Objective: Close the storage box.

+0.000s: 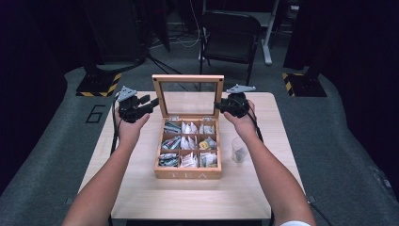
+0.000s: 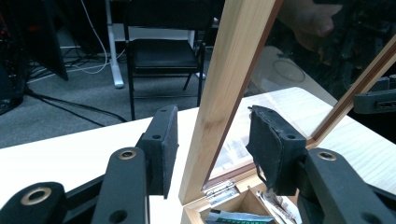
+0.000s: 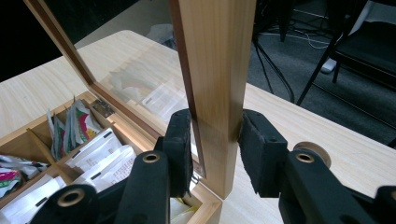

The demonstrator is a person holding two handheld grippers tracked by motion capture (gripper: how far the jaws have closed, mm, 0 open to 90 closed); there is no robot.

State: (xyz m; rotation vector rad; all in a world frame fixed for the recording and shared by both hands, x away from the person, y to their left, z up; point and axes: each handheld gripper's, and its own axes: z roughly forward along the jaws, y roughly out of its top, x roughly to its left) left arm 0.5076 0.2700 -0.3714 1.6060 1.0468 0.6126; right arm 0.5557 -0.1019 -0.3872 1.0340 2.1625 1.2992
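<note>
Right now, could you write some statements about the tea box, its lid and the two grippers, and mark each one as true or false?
1. The tea box lid stands open. True.
2. The right gripper has its jaws on both sides of the lid's side frame. True.
3. The left gripper is shut tight on a tea bag. False: its jaws are apart around the lid frame.
4. The glass cup stands inside the box. False: it stands on the table, beside the box.
5. A chair stands beyond the table. True.
</note>
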